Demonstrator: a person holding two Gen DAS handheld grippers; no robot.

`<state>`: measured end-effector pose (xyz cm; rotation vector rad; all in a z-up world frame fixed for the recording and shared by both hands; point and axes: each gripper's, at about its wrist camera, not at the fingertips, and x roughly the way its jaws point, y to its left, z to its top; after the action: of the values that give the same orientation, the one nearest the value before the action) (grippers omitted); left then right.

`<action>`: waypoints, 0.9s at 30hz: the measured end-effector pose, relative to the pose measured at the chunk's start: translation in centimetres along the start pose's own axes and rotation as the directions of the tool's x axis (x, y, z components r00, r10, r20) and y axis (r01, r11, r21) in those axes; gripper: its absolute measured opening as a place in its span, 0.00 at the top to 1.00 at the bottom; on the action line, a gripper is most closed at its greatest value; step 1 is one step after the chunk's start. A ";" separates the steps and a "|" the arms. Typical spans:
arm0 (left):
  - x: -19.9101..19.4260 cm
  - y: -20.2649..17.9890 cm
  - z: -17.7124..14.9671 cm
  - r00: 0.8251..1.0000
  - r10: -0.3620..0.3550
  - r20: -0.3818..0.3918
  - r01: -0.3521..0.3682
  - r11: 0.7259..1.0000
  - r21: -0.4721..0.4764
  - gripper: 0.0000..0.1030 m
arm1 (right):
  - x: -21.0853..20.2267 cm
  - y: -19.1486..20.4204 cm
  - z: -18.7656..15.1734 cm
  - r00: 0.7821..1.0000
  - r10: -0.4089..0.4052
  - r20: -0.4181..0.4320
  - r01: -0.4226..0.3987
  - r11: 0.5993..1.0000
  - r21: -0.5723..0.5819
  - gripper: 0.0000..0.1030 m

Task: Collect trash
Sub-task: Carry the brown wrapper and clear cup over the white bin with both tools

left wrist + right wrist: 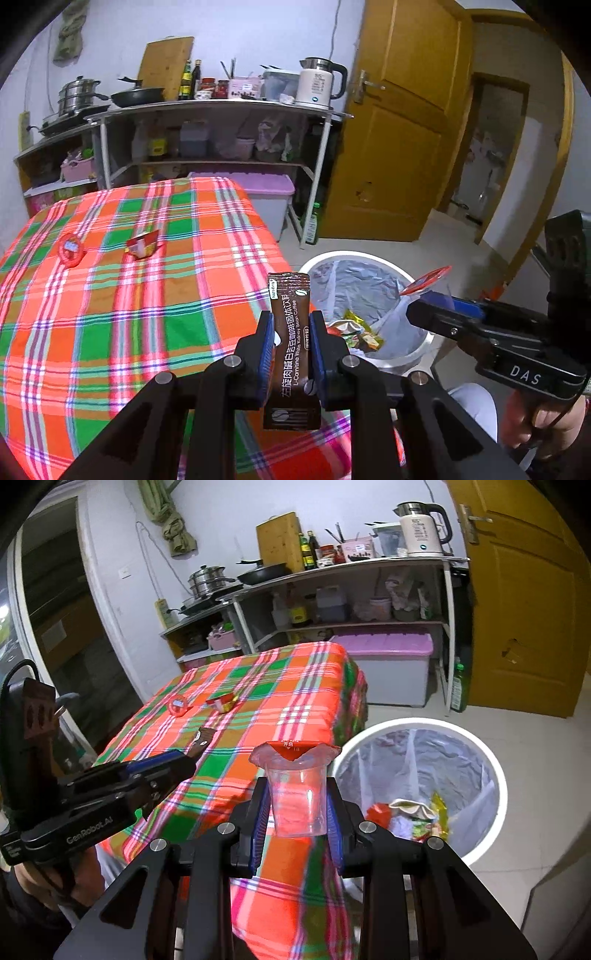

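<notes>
**Left wrist view: both grippers loaded near the bin**

Left wrist view: the left gripper (291,334) pinches a brown coffee sachet (291,332) between its blue pads. The sachet stands upright, its top end projecting above the fingertips and its bottom end below them. The gripper is positioned over the near corner of the table, which carries a plaid tablecloth (129,332).

Right wrist view: the right gripper (297,805) clamps a clear plastic cup (297,797) by its side walls. The cup is upright, and a red foil lid (293,747), partly peeled, remains attached at the rim. The gripper sits at the table edge, just beside the white trash bin (495,771).

The trash bin stands on the floor next to the table. It is lined with a clear bag and contains several wrappers (417,812).

Two items lie on the tablecloth toward the far side: a round red lid (71,248) and a small red-and-white wrapper (142,243). They are near each other but apart.

A hand (546,424) is visible holding the right gripper's handle.
</notes>
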<state>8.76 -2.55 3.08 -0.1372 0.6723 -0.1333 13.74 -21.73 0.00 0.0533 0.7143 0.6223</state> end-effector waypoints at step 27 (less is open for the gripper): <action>10.7 -5.2 2.7 0.988 -0.112 -0.110 0.119 0.991 0.067 0.81 | 1.9 -9.4 0.4 0.988 -0.149 -0.045 0.154 0.976 0.153 0.71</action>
<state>18.32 -9.22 -0.52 -0.0988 0.7650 -0.2782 19.95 -28.36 -3.14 0.1321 0.7907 0.4209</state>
